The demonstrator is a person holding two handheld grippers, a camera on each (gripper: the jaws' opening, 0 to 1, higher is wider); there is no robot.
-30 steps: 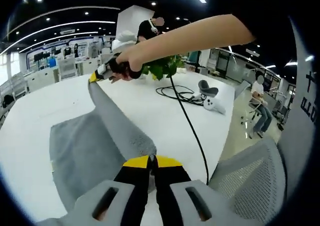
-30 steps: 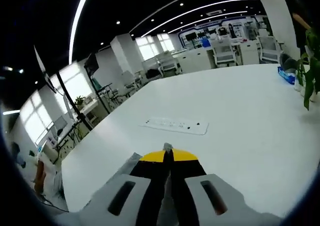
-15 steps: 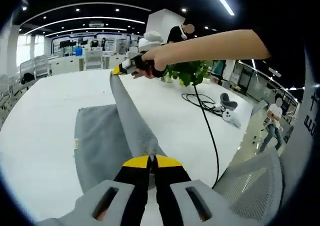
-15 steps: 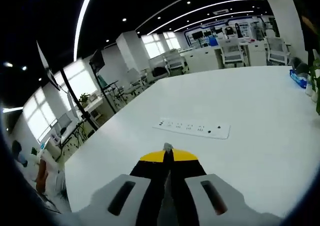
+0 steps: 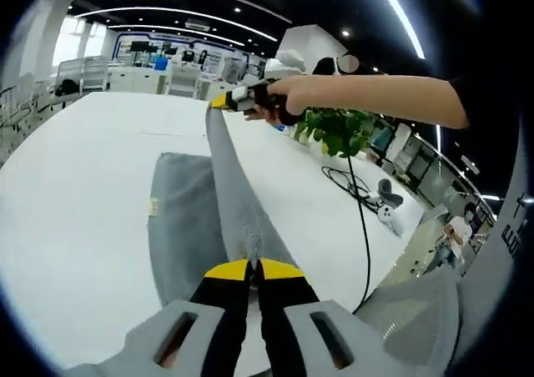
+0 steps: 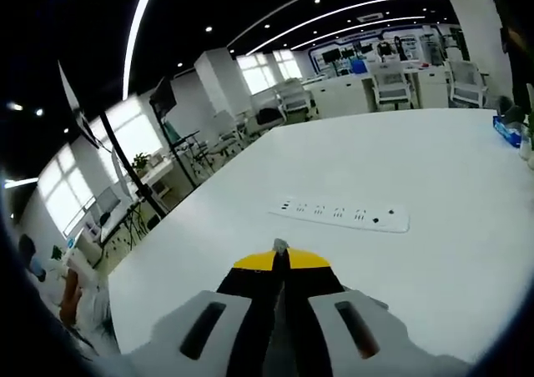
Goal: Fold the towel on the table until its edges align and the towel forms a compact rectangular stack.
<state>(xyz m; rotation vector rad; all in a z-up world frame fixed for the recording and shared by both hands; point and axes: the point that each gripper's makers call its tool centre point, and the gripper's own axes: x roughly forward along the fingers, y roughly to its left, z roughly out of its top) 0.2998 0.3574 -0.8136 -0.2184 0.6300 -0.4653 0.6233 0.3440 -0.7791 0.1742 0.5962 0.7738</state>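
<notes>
On the white table (image 5: 75,185) of an open office, we pinch one corner of the grey towel (image 5: 188,227) in our left gripper (image 5: 253,267). Our right gripper (image 5: 220,101) pinches another, now farther off, stretching the edge taut for folding.

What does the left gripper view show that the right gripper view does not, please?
Left gripper view: the grey towel spread below a lifted edge stretched between both tongs, the right tongs, a plant and a black cable. Right gripper view: a white power strip. Both: the white table and that view's own tongs shut on towel fabric.
</notes>
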